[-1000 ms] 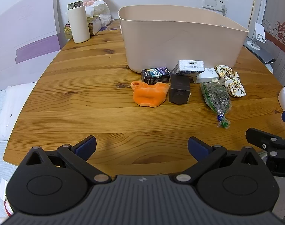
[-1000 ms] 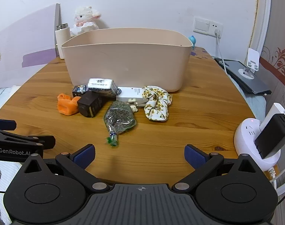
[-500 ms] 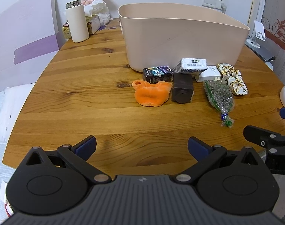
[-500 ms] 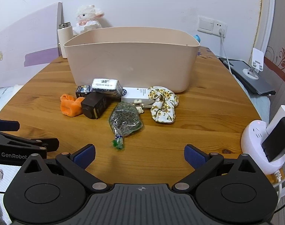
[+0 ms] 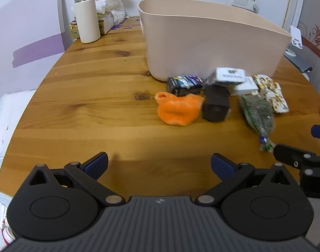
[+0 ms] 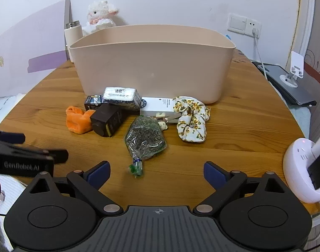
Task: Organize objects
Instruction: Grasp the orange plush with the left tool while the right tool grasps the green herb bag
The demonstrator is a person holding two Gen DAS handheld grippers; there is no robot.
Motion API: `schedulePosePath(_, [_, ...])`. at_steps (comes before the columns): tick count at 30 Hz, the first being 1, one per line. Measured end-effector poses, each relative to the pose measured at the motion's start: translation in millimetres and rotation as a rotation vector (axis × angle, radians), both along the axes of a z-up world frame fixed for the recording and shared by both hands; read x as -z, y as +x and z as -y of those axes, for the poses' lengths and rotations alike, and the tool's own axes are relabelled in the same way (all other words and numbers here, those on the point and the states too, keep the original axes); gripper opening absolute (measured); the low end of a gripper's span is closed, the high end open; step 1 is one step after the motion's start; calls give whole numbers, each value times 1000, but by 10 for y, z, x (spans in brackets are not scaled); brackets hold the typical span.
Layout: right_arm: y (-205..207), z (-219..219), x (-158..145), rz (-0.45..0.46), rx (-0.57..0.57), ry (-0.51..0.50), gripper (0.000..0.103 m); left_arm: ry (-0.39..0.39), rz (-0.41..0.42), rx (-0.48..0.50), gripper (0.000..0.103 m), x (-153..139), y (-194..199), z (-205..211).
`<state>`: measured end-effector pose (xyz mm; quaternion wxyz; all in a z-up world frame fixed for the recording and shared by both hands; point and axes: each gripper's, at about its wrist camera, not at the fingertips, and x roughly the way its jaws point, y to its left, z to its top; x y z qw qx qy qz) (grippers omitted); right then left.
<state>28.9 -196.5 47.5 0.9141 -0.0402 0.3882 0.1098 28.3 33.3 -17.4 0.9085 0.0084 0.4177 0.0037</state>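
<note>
Left tool (image 5: 159,163) and right tool (image 6: 156,172): both held wide open, empty. Orange cloth (image 5: 179,110), dark box (image 6: 108,121), herb bag (image 6: 145,139): laid before the bin (image 6: 153,63).

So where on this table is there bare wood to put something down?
Bare wood lies left of the orange cloth, up to the white flask, and between the floral scrunchie and white power hub. Crowded: the strip before the beige bin.
</note>
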Motion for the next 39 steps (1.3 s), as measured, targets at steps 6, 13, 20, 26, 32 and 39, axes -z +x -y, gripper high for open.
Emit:
schedulePosePath(6, [158,-73,69,-16,-10,-4,91,7,6,-5,103,8,231,-120])
schedulePosePath(13, [373,-211,122,-29,-42,-11,85,9,11,34,103,64,506,-188])
schedulePosePath(20, [554,-324,199,-39,-67,-21,73,-16,15,76,88,123,726,-178])
schedulePosePath(26, [538,-340,193,-17,-79,-15,50,-39,35,96,65,108,807,-157])
schedulePosePath(32, [449,-313,169,-7,-72,-29,45,-90,35,160,14,83,795,-115])
schedulePosePath(39, [327,-176,-21,44,-31,-10,44,-125,33,152,8,62,696,-139])
